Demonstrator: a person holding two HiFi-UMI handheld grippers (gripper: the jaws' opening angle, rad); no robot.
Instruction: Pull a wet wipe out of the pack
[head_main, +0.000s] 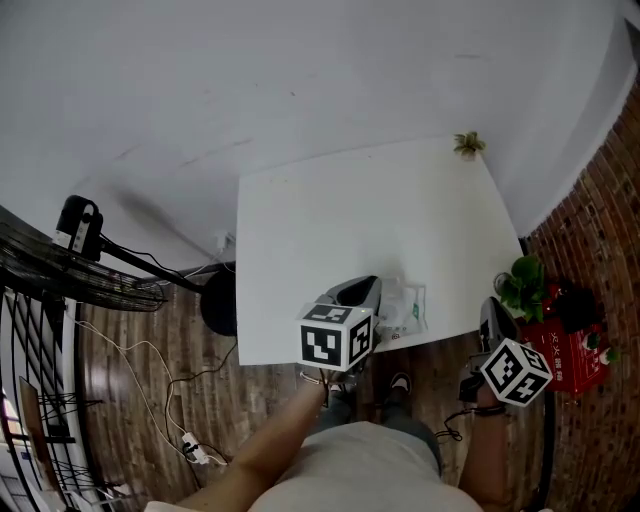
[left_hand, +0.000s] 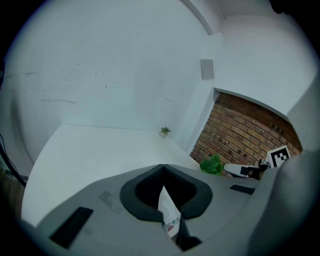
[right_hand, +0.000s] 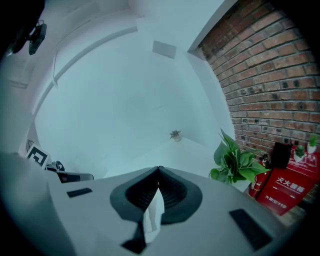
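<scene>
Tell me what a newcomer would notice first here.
The two grippers, each pinched shut: the left gripper on a printed edge of the pack, the right gripper on a white wipe. The pack is at the near edge of the white table; a green plant and red box stand by the brick wall at right.

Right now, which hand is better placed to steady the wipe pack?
Left. The left tool is shut on the pack by its printed edge, above the table near its front edge. The right tool is off the table's right side, shut on a white wipe.
</scene>
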